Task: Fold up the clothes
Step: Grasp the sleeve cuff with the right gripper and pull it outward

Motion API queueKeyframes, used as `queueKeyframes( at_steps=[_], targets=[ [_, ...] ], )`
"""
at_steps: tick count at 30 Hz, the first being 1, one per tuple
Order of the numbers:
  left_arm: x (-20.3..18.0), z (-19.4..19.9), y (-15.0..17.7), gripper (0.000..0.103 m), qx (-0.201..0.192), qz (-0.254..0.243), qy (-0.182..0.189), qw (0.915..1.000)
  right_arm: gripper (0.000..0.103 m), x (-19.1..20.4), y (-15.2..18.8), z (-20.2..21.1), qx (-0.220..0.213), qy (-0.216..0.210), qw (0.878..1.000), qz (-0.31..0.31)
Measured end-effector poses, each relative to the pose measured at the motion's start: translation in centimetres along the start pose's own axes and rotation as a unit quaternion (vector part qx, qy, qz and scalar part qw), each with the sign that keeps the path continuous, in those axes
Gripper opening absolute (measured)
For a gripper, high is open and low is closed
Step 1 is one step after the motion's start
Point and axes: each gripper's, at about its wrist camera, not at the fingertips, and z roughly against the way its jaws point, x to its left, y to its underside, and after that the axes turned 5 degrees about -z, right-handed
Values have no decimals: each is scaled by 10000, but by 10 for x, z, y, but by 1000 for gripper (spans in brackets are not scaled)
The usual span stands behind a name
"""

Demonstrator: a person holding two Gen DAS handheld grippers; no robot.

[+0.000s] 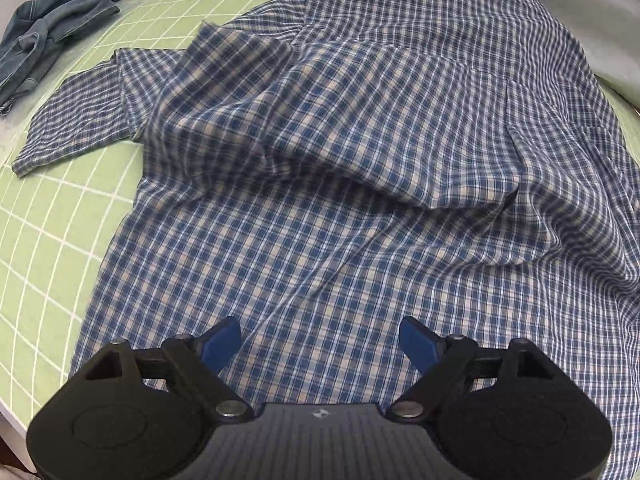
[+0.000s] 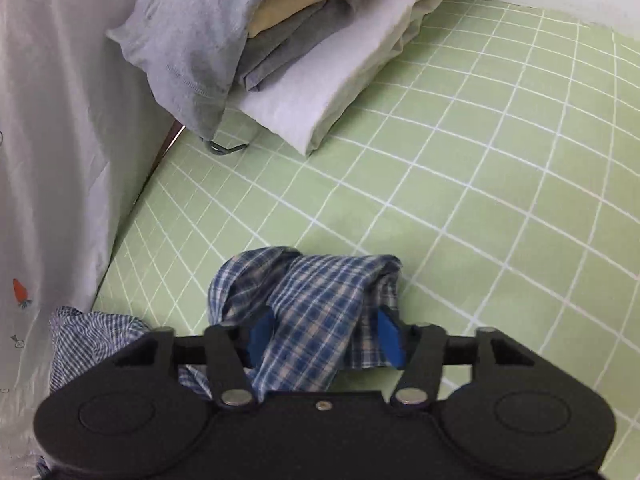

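A blue and white plaid shirt (image 1: 320, 160) lies spread and rumpled across the green grid mat (image 1: 48, 220), one sleeve reaching out to the left. My left gripper (image 1: 320, 344) hangs just above the shirt's lower part, open, with nothing between its blue pads (image 1: 218, 346). In the right wrist view, a bunched end of the plaid shirt (image 2: 320, 292) stands up between the blue pads (image 2: 390, 338) of my right gripper (image 2: 324, 320), which is shut on it. More plaid cloth (image 2: 88, 336) trails off to the left below the gripper.
A crumpled denim garment (image 1: 52, 32) lies at the mat's far left corner. A stack of folded clothes (image 2: 300, 60) in grey, tan and white sits at the far edge of the mat (image 2: 480, 200). White printed sheet (image 2: 48, 160) borders the left side.
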Motion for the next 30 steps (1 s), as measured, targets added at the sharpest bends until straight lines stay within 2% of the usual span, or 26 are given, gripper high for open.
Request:
queueKeyframes(
  at_steps=[1, 3, 5, 7, 8, 9, 11, 12, 14, 16, 17, 22, 24, 27, 30],
  targets=[
    [-3, -3, -1, 87, 32, -22, -23, 10000, 2, 3, -5, 1, -116, -26, 9999, 120],
    [-9, -7, -2, 92, 48, -97, -72, 9999, 1, 11, -14, 15, -561, -100, 9975, 423],
    [-13, -8, 0, 96, 17, -161, -102, 9998, 1, 21, -19, 47, -1364, -112, 9856, 989],
    [-15, -8, 2, 98, 14, -150, -102, 9998, 1, 24, -21, 67, -1808, 173, 9731, 1418],
    [-15, -9, 3, 99, 34, -131, -103, 9999, 3, 22, -23, 70, -1822, 365, 9707, 1527],
    [-15, -9, 3, 101, 58, -110, -104, 9999, 4, 18, -25, 66, -1620, 553, 9730, 1547],
    [-15, -10, 4, 103, 87, -123, -98, 9998, 16, 6, -27, 50, -1195, 1078, 9761, 1463],
    [-16, -10, 4, 103, 101, -132, -95, 9998, 29, 0, -25, 46, -1150, 1302, 9745, 1419],
    [-16, -10, 5, 103, 116, -159, -87, 9998, 50, -5, -22, 47, -1320, 1416, 9723, 1310],
    [-17, -10, 5, 103, 126, -159, -86, 9998, 66, -10, -24, 51, -1553, 1293, 9749, 935],
    [-16, -10, 4, 103, 137, -151, -83, 9998, 69, -11, -27, 52, -1637, 1174, 9771, 690],
    [-16, -10, -5, 103, 142, -135, -82, 9998, 81, 8, -55, 29, -1538, 846, 9844, 111],
    [-17, -9, -8, 103, 143, -129, -81, 9998, 81, 13, -66, 8, -1359, 866, 9869, -111],
    [-20, -6, -9, 103, 94, -107, -94, 9999, 80, 15, -79, -24, -1026, 1203, 9859, -552],
    [-25, -5, -10, 103, 63, -81, -105, 9999, 71, 14, -84, -46, -740, 1490, 9826, -823]
  ],
)
